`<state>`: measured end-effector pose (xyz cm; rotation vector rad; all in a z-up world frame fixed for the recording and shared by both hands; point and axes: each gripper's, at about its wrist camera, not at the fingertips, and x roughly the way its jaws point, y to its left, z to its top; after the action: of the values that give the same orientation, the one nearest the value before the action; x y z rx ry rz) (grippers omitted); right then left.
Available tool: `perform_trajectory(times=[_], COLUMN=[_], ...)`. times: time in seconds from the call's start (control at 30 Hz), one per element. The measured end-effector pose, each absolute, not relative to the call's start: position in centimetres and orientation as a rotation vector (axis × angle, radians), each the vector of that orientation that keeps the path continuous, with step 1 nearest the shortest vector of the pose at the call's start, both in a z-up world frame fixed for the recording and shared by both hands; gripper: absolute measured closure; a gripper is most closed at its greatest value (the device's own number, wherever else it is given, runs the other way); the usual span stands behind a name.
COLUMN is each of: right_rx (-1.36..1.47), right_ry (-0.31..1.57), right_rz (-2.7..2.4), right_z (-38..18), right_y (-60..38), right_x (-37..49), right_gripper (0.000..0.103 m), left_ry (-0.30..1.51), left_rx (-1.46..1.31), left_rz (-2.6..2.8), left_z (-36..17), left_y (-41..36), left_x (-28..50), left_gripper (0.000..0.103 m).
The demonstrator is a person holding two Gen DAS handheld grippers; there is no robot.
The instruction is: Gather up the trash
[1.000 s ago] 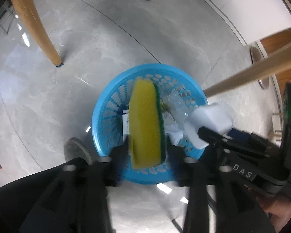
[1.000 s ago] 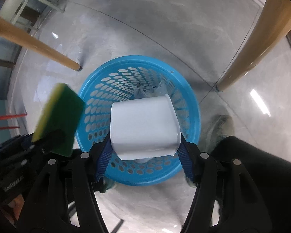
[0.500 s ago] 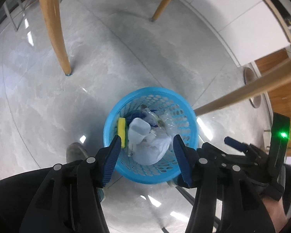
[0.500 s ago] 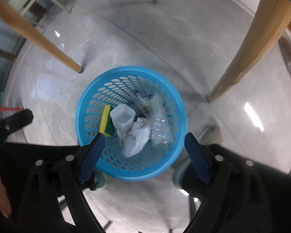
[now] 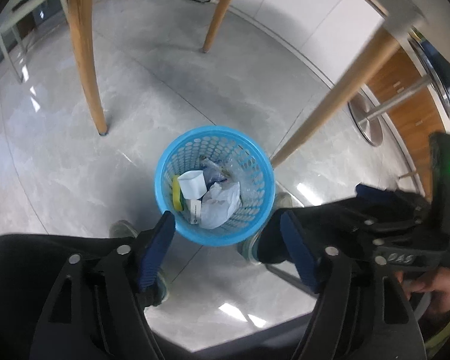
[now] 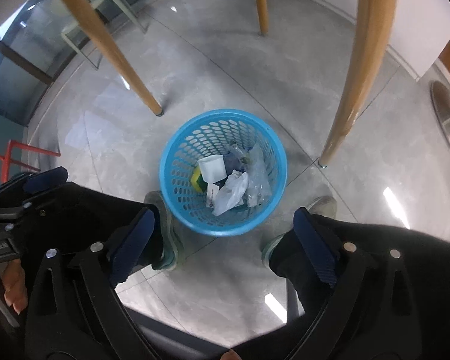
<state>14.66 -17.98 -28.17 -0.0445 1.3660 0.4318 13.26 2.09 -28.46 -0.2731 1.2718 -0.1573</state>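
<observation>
Holding both grippers above blue basket (image 5: 214,138) on floor, jaws apart, empty.
Inside basket we list: white cup (image 5: 191,184), yellow sponge (image 5: 175,193) beside cup, white bag (image 5: 220,205); left gripper (image 5: 226,237), right gripper (image 6: 223,234).

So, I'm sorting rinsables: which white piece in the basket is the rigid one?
The white cup, tipped against the sponge; its smooth walls set it apart from the crumpled white bag beside it.
</observation>
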Motion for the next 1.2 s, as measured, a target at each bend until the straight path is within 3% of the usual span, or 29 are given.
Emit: perform_trajectory(times=[0.13, 0.2, 1.2], right_rx=[-0.061, -0.07, -0.046], right_ry=[1.319, 1.298, 1.289], right_rz=[0.448, 0.451, 0.512], right_z=[-25.8, -24.8, -24.9], right_y=[-18.7, -19.2, -19.3], right_x=[12.2, 11.2, 10.6], right_gripper=[0.009, 0.009, 0.008], left_ry=[1.265, 1.231, 1.162], left_rx=[-0.283, -0.289, -0.222], left_rz=[-0.172, -0.181, -0.14], left_z=[-27.7, -26.7, -25.3], left_y=[2.6, 3.0, 2.8], left_x=[10.7, 9.8, 8.0], left_gripper=[0.019, 0.006, 0.006])
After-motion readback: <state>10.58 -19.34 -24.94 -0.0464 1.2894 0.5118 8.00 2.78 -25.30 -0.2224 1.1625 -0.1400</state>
